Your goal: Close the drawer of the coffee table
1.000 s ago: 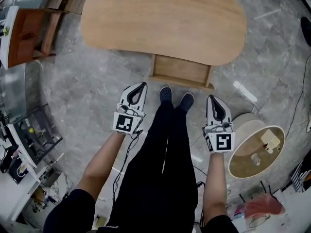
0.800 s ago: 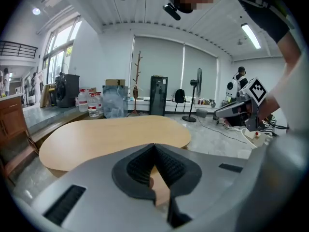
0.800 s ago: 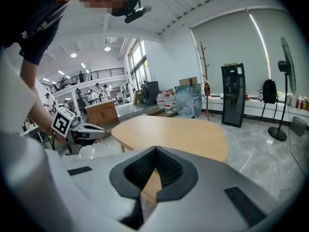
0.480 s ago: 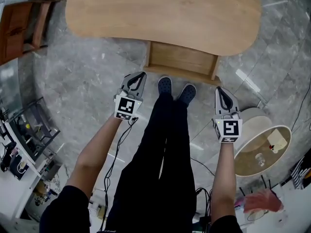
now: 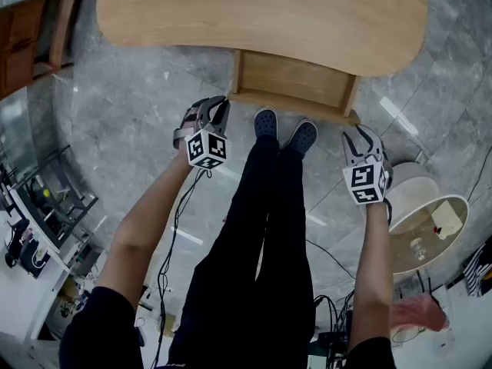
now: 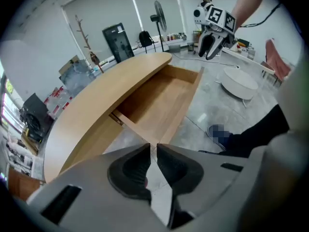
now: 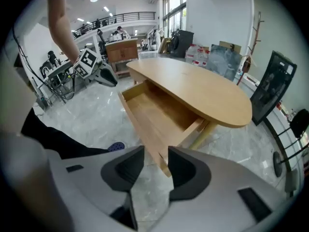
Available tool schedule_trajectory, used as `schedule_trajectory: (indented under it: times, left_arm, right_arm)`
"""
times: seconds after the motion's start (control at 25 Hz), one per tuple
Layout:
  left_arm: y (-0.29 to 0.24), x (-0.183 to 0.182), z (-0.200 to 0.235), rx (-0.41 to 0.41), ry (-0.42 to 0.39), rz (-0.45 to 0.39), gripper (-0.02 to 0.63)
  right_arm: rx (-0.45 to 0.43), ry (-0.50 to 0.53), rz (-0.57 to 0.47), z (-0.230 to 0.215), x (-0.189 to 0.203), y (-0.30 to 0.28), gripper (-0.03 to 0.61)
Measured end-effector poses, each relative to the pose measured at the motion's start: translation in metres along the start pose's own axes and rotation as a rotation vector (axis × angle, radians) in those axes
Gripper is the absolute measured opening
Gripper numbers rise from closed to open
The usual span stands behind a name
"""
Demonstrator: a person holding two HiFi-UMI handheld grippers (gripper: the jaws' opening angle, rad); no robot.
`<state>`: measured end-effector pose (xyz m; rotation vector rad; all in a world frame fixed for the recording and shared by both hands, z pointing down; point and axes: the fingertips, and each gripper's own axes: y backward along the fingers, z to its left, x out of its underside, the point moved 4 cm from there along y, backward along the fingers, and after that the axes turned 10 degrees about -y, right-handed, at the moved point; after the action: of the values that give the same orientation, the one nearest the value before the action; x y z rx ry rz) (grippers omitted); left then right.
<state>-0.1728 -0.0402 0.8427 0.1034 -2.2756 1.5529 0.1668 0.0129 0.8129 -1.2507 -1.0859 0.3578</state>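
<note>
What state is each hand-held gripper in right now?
Left hand-held gripper: closed, empty.
Right hand-held gripper: open, jaws have just been opening, nothing gripped; drawer corner just ahead.

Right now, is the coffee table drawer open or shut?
Open. The drawer juts out from under the tabletop toward the person's shoes, and both gripper views show its bare wooden inside.

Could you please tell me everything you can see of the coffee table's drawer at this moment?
The drawer is a shallow, open-topped box of light wood matching the table top. It stands pulled well out from under that top's near edge, level, toward the person. It has low side walls, a flat bottom and a plain front board; no handle shows. It looks empty. Only the table touches it. The person's shoes stand just before it, apart from it.
</note>
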Motion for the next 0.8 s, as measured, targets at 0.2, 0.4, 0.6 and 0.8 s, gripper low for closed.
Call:
schedule_trajectory:
  times: [0.2, 0.4, 0.6, 0.8]
  left_arm:
    - [-0.018, 0.008, -0.008, 0.094, -0.052, 0.058, 0.156]
    - [-0.033, 0.012, -0.016, 0.161, -0.136, 0.094, 0.166]
    - [-0.045, 0.008, -0.014, 0.149, -0.179, 0.09, 0.166]
    - [-0.049, 0.007, -0.013, 0.102, -0.227, 0.094, 0.152]
  right_arm:
    - [-0.004, 0.117, 0.124, -0.003, 0.022, -0.017, 0.184]
    - [0.005, 0.253, 0.19, -0.008, 0.036, -0.031, 0.187]
    - [0.013, 0.356, 0.244, -0.012, 0.04, -0.049, 0.187]
    - [0.032, 0.427, 0.272, -0.015, 0.042, -0.061, 0.126]
